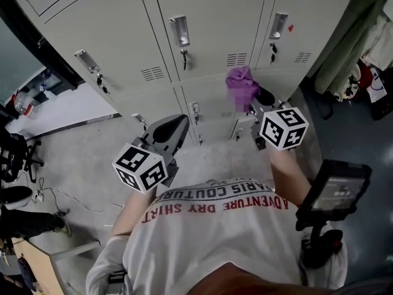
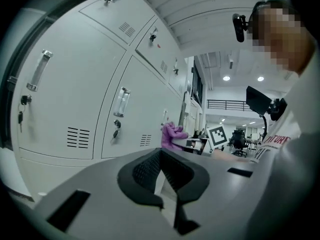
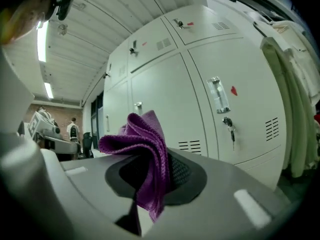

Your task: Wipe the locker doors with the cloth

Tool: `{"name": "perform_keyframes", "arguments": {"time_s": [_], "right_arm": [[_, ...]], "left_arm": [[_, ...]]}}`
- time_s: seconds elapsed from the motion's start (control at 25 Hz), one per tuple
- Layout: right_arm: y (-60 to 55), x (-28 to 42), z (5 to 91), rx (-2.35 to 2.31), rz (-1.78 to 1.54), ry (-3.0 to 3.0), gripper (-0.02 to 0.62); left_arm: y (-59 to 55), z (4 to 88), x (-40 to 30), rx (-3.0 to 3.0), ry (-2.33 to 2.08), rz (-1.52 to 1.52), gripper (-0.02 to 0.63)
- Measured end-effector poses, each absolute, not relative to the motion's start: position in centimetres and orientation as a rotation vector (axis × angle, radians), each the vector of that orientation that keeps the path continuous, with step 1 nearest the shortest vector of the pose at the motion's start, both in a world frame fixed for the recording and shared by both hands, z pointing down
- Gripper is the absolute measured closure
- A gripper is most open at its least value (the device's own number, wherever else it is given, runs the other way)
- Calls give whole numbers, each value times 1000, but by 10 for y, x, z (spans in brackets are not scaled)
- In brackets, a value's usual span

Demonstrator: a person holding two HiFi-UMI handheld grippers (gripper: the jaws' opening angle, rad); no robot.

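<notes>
My left tongs (image 1: pixel 178 126) are shut with nothing in them. My right tongs (image 1: pixel 255 103) pinch the purple cloth (image 1: pixel 241 86) by a fold, near the locker doors (image 1: pixel 212 17). It looks soft, light and floppy, so a thick bunch is best to squeeze.

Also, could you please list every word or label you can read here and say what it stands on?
"ADVENTURE DRY SHIRT": red print on the person's T-shirt, seen upside down.
"ARIS COUTUR": dark line beside it, both ends cut off.
Handheld screen: text too blurred to read.
Locker doors: no readable labels.
</notes>
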State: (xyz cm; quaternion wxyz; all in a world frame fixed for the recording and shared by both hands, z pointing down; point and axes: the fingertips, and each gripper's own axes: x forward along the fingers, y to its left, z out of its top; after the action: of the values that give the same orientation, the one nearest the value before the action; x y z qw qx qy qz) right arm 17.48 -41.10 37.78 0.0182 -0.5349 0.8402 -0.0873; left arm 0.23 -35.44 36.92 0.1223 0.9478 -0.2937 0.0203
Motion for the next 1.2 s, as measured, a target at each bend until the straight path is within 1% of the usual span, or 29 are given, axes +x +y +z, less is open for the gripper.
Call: {"name": "perform_keyframes", "arguments": {"time_s": [0.2, 0.4, 0.52, 0.96, 1.08, 1.2], "right_arm": [[-305, 121, 365, -1515, -288, 2654, 535], [-195, 77, 404, -1464, -415, 2678, 535], [-139, 63, 419, -1486, -487, 2704, 535], [21, 50, 385, -1453, -382, 2777, 535], [86, 59, 388, -1436, -366, 2796, 535], [167, 84, 416, -1460, -407, 2832, 535]], "left_arm": [[-270, 366, -24, 2803, -817, 70, 604], [-179, 400, -51, 2759, -712, 85, 604], [-130, 409, -56, 2735, -640, 85, 604], [24, 383, -45, 2794, -560, 88, 604], [83, 380, -31, 2809, -570, 73, 604], [161, 397, -1, 2802, -537, 82, 604]]}}
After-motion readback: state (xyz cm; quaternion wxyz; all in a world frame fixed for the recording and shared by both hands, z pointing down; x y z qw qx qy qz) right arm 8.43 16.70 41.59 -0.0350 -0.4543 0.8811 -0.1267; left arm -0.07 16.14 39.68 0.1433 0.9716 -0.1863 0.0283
